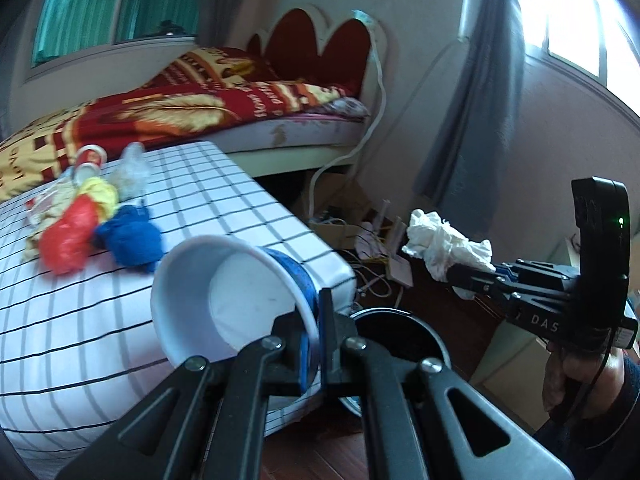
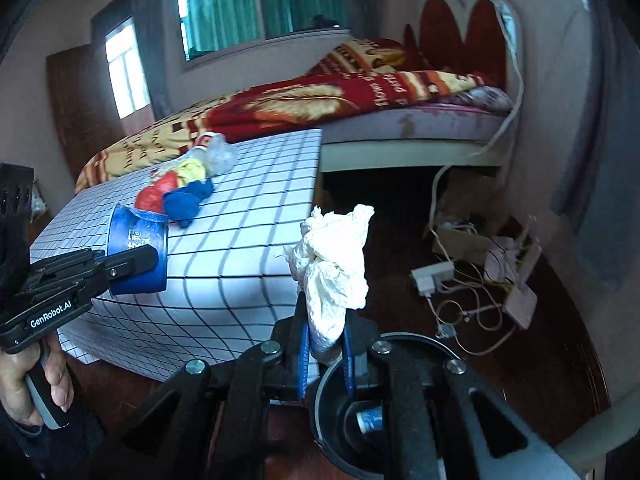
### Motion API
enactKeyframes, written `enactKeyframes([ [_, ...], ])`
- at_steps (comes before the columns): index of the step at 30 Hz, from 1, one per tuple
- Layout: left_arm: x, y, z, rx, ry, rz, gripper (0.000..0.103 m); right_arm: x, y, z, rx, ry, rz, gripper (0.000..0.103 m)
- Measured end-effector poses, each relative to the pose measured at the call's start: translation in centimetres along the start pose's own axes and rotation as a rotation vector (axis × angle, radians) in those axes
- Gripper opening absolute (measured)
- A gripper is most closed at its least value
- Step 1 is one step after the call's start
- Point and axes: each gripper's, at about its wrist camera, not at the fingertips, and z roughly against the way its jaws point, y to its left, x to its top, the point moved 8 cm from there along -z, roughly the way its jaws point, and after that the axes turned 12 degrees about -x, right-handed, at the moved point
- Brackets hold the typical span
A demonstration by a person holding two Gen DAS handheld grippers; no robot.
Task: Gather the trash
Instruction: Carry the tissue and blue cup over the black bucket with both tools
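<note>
My left gripper (image 1: 316, 320) is shut on the rim of a blue-and-white paper cup (image 1: 224, 296), held tilted over the table corner; it also shows in the right wrist view (image 2: 138, 256). My right gripper (image 2: 326, 340) is shut on a crumpled white tissue (image 2: 336, 264), held above a round black trash bin (image 2: 360, 412) on the floor; the tissue also shows in the left wrist view (image 1: 448, 244). The bin (image 1: 400, 332) sits below the table corner. A blue-and-white item lies inside it (image 2: 370, 418). More trash lies on the table: red (image 1: 68, 240), yellow (image 1: 98, 196) and blue (image 1: 130, 236) bags, a clear bag (image 1: 130, 172).
The table (image 1: 240, 200) has a white checked cloth. A bed (image 1: 200, 112) with a red blanket stands behind it. Cables, a power strip (image 2: 432, 276) and a cardboard box (image 2: 464, 236) lie on the dark wood floor by the wall. A red cup (image 1: 90, 158) lies at the table's far side.
</note>
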Motion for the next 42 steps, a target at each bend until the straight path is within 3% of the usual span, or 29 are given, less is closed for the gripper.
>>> enactKeyframes([
  [10,-0.8,-4.2,-3.6,-0.078,0.066,-0.042,0.004,-2.7,-4.3,0.1,-0.062,0.044,-0.048,0.014],
  [22,-3.8,-8.3,-8.2,-0.182,0.190,-0.065,0.004,-7.5,-8.4,-1.6,-0.107,0.156,-0.074,0.015],
  [42,-9.4,-9.0,-15.2,-0.234,0.400,-0.034,0.004,-13.6,-10.1,-7.2,-0.096,0.330,-0.048,0.015],
])
